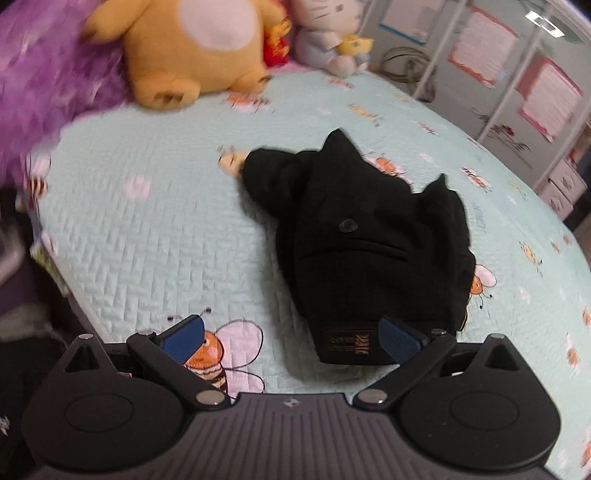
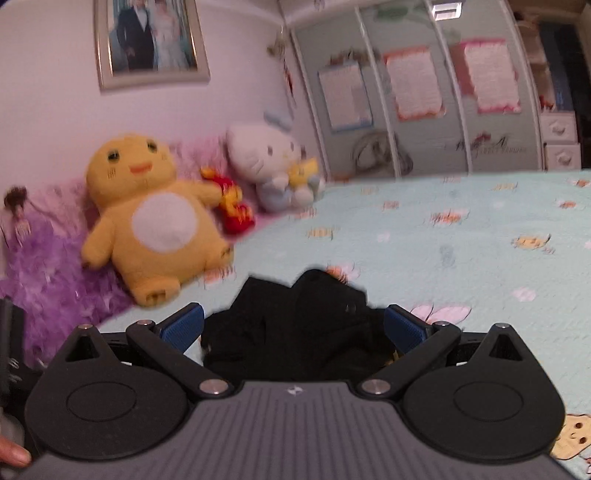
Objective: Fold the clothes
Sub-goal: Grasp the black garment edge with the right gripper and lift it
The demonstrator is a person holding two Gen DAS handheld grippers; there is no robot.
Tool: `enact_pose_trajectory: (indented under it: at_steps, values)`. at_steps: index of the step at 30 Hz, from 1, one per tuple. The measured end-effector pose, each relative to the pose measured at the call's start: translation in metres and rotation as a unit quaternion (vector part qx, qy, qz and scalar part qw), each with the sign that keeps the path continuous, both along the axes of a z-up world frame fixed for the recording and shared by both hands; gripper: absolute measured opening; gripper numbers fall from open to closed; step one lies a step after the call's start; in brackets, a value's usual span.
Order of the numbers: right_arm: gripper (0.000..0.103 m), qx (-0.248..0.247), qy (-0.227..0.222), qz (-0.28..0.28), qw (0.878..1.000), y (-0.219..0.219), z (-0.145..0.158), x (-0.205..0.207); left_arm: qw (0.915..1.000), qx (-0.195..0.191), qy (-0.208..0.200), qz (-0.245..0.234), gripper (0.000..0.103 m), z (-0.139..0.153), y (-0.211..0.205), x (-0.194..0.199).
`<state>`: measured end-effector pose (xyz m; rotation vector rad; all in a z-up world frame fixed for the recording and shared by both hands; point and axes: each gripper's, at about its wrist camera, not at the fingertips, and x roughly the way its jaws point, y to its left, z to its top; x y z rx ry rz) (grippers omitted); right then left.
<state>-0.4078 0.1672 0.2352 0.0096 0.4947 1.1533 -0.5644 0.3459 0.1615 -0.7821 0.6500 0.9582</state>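
**Lying bundled on the quilt, with both grippers spread wide**

Sitting right of centre in the left wrist view, the black garment (image 1: 365, 251) lies on the quilt (image 1: 147, 229) as a compact bundle, its button and pocket slit facing up and its label at the lower edge. Two corners poke up along its upper side, so the fold looks rough rather than finished; my guess is that it wants another tidy or a final pass.

The left gripper (image 1: 293, 338) has its jaws wide apart and holds nothing. Its right pad overlaps the lower edge of the garment beside the label in the picture, though whether it touches the cloth I cannot tell. The left pad is over bare quilt, above a printed bee.

The right gripper (image 2: 293, 328) is likewise spread and empty. In its view the garment (image 2: 295, 328) fills the gap between the pads at lower centre, which suggests this gripper is low and near it, placed to take an edge.

Around it: a yellow plush (image 1: 192, 48) at the upper left, a white plush (image 1: 328, 33) beside it, and a purple fluffy cloth (image 1: 48, 77) at the far left. All sit well apart from the garment. Cabinet doors (image 2: 424, 96) stand at the upper right. Nothing lies on the open quilt around the garment to hinder a fold. Both views are somewhat blurred.
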Motion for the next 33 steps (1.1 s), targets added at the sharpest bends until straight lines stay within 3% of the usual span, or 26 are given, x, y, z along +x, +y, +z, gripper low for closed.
enact_pose_trajectory:
  at_steps: [3, 9, 14, 22, 23, 24, 29, 33]
  values:
    - [0.102, -0.039, 0.018, 0.008, 0.999, 0.024, -0.025, 0.001, 0.9998, -0.012, 0.016, 0.000, 0.103, -0.012, 0.009, 0.000]
    - [0.102, -0.101, -0.015, 0.023, 0.994, 0.063, -0.073, -0.031, 0.9982, -0.015, 0.057, 0.010, 0.103, -0.033, 0.024, 0.002]
    - [0.102, -0.118, -0.029, 0.016, 0.993, 0.078, -0.085, -0.040, 0.9972, -0.011, 0.074, 0.003, 0.103, -0.039, 0.030, 0.011]
    - [0.100, -0.137, 0.005, 0.023, 0.990, 0.121, -0.095, -0.021, 0.9955, -0.009, 0.094, 0.005, 0.103, -0.048, 0.026, 0.021]
    - [0.090, -0.144, 0.007, 0.030, 0.989, 0.125, -0.100, -0.020, 0.9953, -0.010, 0.096, 0.008, 0.103, -0.049, 0.026, 0.020]
    - [0.067, -0.151, 0.010, 0.036, 0.988, 0.130, -0.104, -0.018, 0.9951, -0.010, 0.097, 0.011, 0.103, -0.051, 0.026, 0.019]
    - [0.027, -0.130, 0.023, 0.035, 0.991, 0.117, -0.116, -0.009, 0.9969, -0.014, 0.074, 0.025, 0.103, -0.053, 0.026, 0.011]
    - [0.022, -0.092, 0.028, 0.025, 0.995, 0.089, -0.102, -0.001, 0.9991, -0.002, 0.025, 0.034, 0.102, -0.048, 0.024, 0.005]
